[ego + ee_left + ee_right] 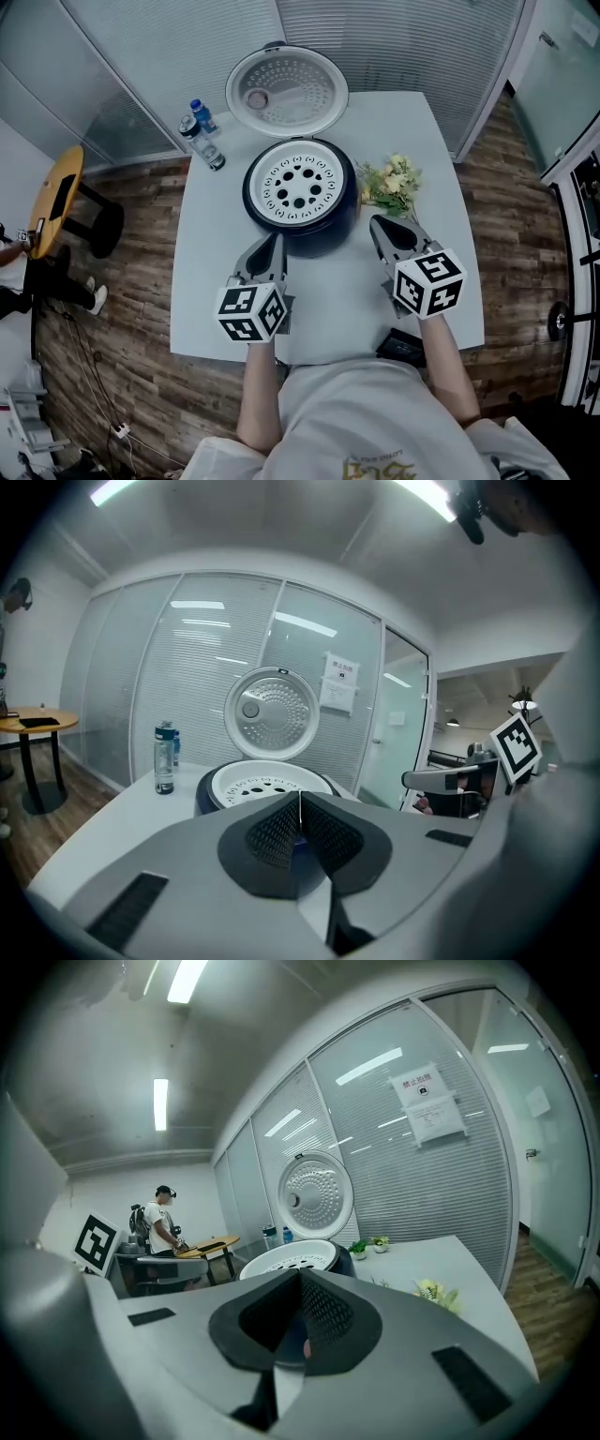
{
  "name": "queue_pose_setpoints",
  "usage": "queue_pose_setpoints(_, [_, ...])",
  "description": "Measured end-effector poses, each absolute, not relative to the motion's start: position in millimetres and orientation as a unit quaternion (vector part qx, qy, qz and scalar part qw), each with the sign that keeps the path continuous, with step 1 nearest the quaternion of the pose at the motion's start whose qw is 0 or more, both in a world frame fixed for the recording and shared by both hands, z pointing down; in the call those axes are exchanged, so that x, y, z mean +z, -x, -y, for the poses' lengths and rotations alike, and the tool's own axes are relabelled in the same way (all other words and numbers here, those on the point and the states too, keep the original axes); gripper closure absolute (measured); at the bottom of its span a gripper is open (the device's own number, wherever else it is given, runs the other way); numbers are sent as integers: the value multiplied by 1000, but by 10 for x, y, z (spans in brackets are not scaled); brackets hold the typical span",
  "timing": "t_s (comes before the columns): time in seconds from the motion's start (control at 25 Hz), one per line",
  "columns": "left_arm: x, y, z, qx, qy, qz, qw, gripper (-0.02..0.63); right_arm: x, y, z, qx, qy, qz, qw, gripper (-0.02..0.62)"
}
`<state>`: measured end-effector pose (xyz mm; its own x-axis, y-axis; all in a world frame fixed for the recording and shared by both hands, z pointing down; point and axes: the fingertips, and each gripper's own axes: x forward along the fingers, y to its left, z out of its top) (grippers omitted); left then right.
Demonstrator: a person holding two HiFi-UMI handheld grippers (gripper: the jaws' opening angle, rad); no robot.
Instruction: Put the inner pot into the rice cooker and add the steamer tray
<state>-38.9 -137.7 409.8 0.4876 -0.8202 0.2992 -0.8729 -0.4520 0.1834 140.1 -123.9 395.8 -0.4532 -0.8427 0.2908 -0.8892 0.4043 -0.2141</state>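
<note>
The steamer tray [298, 183] is sitting in the rice cooker [323, 236] mid-worktop [211, 281]. The left claw [277, 238] at seven o'clock and the right claw [376, 222] at four are hovering pinched shut, empty. The tray is looking light, stiff and slippery, so its rim is probably offering the best hold.

I get bright, even light in all three views. Ceiling strip lights [187, 979] burn out white in both gripper views, and their streaks glare on the glass partition [234, 630]. Both gripper views bend hard and go black at the corners. In the head view the table [216, 281] looks flat and pale, with only a soft shadow beneath the rice cooker [319, 242].
</note>
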Motion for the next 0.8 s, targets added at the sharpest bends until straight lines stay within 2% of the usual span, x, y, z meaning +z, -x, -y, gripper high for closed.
queue_pose_setpoints(0.8, [4183, 257, 1377, 88, -853, 485, 173, 595, 4059, -1511, 1226, 190, -517, 830, 83, 580])
